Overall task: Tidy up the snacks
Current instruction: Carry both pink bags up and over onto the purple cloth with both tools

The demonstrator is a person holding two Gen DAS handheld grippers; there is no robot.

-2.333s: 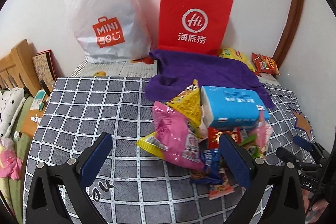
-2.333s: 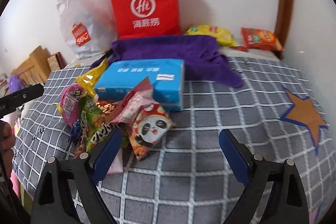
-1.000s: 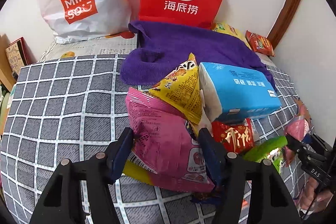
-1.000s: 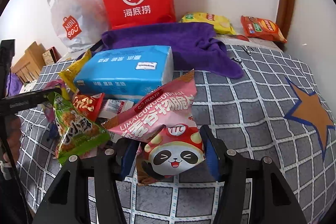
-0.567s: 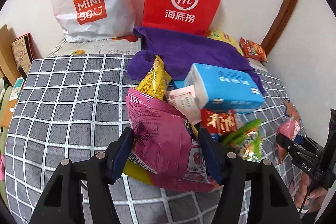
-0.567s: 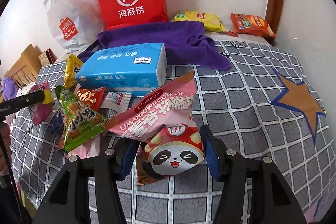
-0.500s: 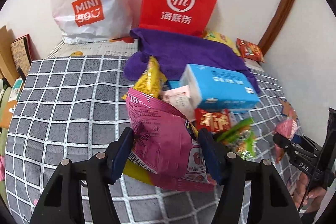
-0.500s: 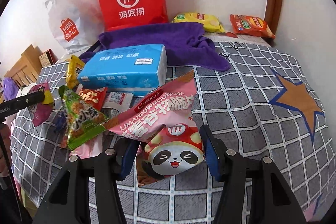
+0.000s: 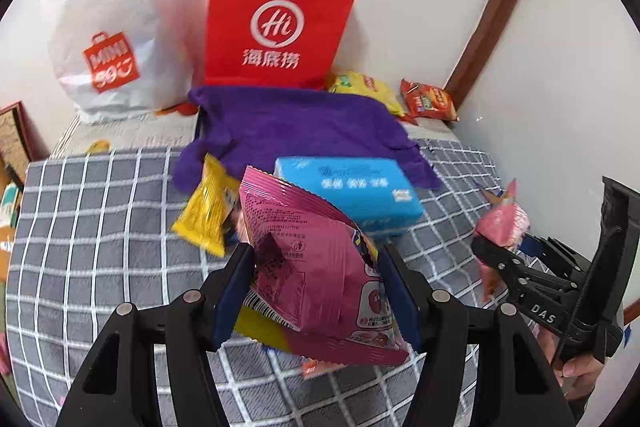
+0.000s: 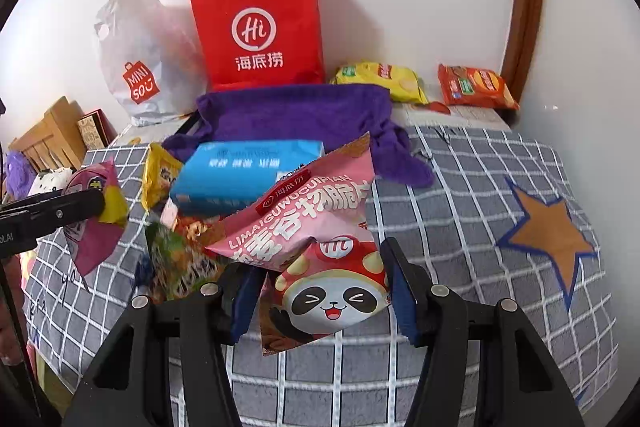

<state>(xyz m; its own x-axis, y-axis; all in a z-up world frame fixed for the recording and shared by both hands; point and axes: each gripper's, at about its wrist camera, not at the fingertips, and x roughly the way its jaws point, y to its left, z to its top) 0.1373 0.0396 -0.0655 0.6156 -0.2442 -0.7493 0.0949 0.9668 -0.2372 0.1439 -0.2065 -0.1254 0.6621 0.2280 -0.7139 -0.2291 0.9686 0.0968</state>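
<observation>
left wrist view: the left tool (image 9: pixel 316 285) is squeezed tight on a magenta snack bag (image 9: pixel 316 267), with one finger on each side of it. the bag is held up off the grey checked cloth (image 9: pixel 100 227). behind it lie a yellow snack bag (image 9: pixel 206 211) and a blue tissue pack (image 9: pixel 352 187). a purple towel (image 9: pixel 296 123) lies past those, in front of a red paper bag (image 9: pixel 276 23) and a white plastic bag (image 9: pixel 112 27) by the wall. on the right of this view the right tool (image 9: pixel 496 251) shows from the side, with a pink bag in it.

right wrist view: the right tool (image 10: pixel 320 291) is squeezed tight on a pink panda snack bag (image 10: pixel 320 247), held up above the cloth. a green snack bag (image 10: pixel 180 259) lies low on the left, blurry. the blue tissue pack sits behind the panda bag. on the far left the left tool holds its magenta bag up. by the wall lie a yellow chip bag (image 10: pixel 380 79) and an orange chip bag (image 10: pixel 472 87), side by side. a brown star (image 10: pixel 548 231) is on the cloth at the right.
</observation>
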